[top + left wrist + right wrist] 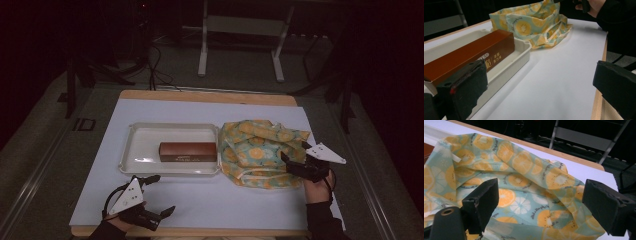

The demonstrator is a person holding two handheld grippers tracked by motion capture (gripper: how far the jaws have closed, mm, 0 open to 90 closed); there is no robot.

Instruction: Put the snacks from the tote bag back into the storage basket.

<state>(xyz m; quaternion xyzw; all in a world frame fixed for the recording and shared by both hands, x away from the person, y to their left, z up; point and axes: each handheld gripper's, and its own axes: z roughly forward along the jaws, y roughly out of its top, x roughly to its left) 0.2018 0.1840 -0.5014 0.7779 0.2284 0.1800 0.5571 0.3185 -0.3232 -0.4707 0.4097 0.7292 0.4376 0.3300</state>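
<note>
A brown rectangular box (188, 151) (471, 56) lies lengthwise in a shallow white tray (145, 135) (517, 58) at the middle of the table. Right of the tray lies a crumpled cloth (255, 150) (534, 22) (524, 177), teal with orange slices printed on it. My left gripper (165, 192) (539, 87) is open near the table's front edge, just in front of the tray's near left corner, holding nothing. My right gripper (293, 150) (544, 200) is open at the cloth's right edge, jaws spread low over the fabric, one on each side of a fold.
A white mat (225, 195) covers the wooden table (210, 96). Bare mat lies in front of the tray and the cloth. Beyond the far edge stand a white metal frame (240, 25) and floor cables (155, 70). The surroundings are dark.
</note>
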